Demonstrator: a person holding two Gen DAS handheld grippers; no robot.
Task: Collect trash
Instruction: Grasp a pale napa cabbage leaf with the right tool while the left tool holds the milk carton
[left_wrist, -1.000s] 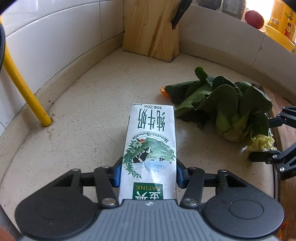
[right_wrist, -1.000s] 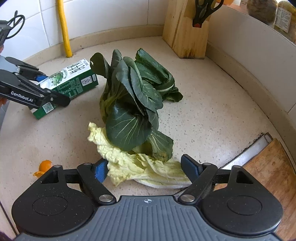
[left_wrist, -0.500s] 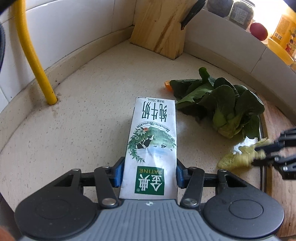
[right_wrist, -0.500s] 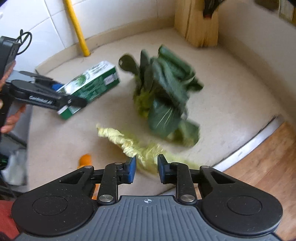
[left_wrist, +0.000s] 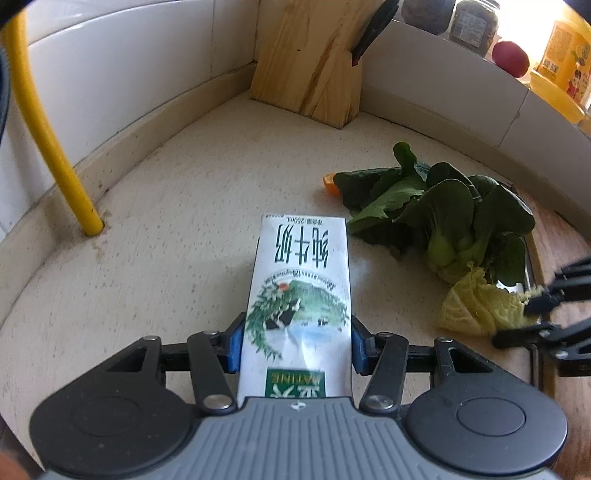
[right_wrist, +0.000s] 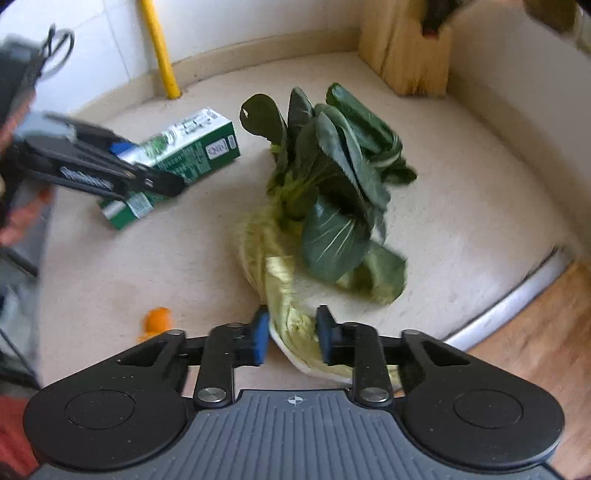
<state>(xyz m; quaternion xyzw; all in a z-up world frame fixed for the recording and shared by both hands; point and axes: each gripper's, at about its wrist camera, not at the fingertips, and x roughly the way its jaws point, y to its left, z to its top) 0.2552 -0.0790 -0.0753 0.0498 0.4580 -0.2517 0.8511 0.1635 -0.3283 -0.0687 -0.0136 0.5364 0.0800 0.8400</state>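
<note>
Carton, white-and-green paperboard milk box (left_wrist: 299, 295), pinched at its sides by your left gripper (left_wrist: 297, 341), prob light, crushable, so squeeze gently; right gripper (right_wrist: 291, 334) nipped on limp pale-yellow cabbage leaf (right_wrist: 284, 295), tears easy, grab nr thick rib.

Near end of milk carton (left_wrist: 299, 306) hidden under left gripper (left_wrist: 297, 341) housing. Cabbage leaf (right_wrist: 291, 321) base lost behind right gripper (right_wrist: 291, 334) body. Knife block (right_wrist: 406, 51) top cropped, far ahead. Left gripper motion-blurred in right wrist view; jar labels unreadable.
</note>
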